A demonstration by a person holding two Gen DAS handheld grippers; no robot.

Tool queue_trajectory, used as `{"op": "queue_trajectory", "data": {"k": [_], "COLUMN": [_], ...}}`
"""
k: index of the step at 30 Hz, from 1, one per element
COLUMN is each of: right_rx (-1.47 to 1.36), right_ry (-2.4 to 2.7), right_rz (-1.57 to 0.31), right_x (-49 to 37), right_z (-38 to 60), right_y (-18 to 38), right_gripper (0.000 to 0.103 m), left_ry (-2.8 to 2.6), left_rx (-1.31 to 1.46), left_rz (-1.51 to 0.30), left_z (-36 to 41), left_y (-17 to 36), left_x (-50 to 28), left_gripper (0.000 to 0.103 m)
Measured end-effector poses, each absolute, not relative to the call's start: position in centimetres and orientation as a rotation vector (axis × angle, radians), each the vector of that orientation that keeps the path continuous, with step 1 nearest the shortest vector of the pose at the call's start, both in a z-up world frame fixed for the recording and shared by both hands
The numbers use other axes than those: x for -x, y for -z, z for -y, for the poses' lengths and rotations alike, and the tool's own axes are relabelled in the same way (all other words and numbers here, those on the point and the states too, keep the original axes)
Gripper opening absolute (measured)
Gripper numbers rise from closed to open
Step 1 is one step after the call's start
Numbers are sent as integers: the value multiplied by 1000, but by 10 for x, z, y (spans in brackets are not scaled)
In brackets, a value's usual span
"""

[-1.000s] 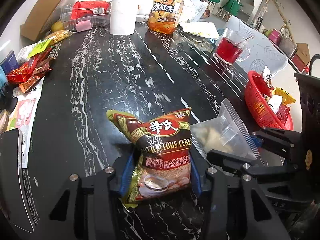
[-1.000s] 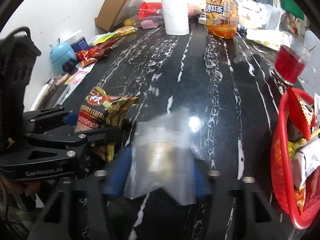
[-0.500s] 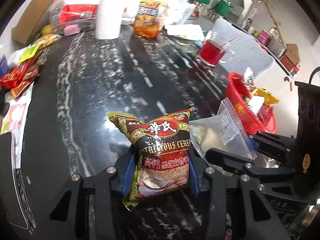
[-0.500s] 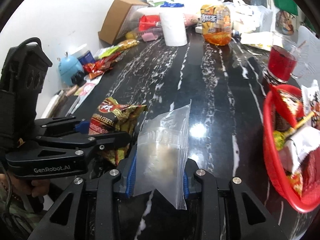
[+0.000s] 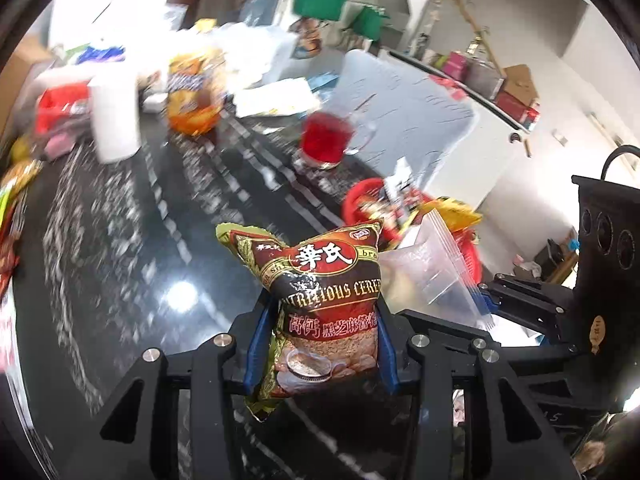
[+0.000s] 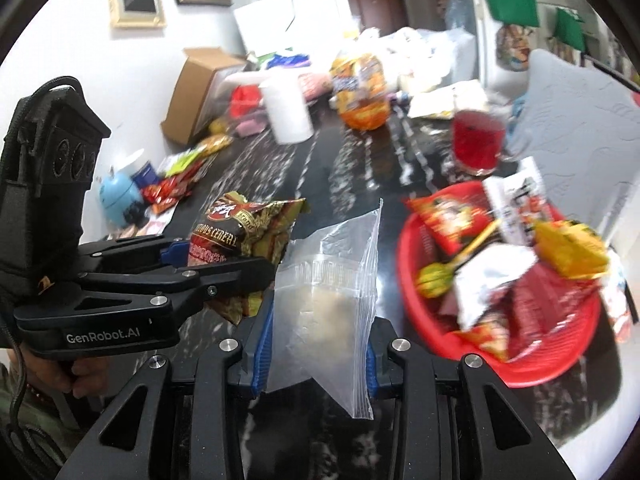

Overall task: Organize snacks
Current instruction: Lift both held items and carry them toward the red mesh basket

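The left tongs clench a cereal packet; the right tongs clench a clear zip bag, both above the black marble table beside a red basket.

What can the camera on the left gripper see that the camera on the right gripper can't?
Only the left wrist view shows the front of the cereal bag with its big label, pinched in the left gripper, and the shelves of boxes far behind.

Only the right wrist view shows the cardboard box, the blue round gadget by the wall, and deep into the red basket of snacks.

Both show the clear zip bag in the right gripper, the red drink and the paper roll.
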State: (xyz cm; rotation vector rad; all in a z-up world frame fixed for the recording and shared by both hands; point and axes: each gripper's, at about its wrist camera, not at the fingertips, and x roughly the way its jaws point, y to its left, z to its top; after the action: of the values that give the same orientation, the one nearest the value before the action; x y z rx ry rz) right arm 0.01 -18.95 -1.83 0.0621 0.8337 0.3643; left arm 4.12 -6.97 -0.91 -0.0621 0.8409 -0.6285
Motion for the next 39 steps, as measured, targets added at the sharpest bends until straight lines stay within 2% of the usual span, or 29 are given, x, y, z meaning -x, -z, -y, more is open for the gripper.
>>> {"op": "queue_trajectory", "data": {"k": [13,21,30,39], "right_rx": [-62,-61,-63,-137], "right_ry": [-217,-136,-23,-2], "right_rz": [-705,-633,-625,-692], "right_x": [7,6,-3,-14], "right_z": [237,259,289,315], "right_y": [-36,-60,-61,-32], "right_gripper": [35,35,35,35], "left_ry": [779,824,872,911], "left_rx": [-9,-64,-88,-112], "left_rz": [-663,-598,-654,-773], "left_z": [120,148,184,205], "left_y": [-55,-76,-56,-21], "left_x": [-54,-68,-94,-101], "left_gripper": [44,44,44,44]}}
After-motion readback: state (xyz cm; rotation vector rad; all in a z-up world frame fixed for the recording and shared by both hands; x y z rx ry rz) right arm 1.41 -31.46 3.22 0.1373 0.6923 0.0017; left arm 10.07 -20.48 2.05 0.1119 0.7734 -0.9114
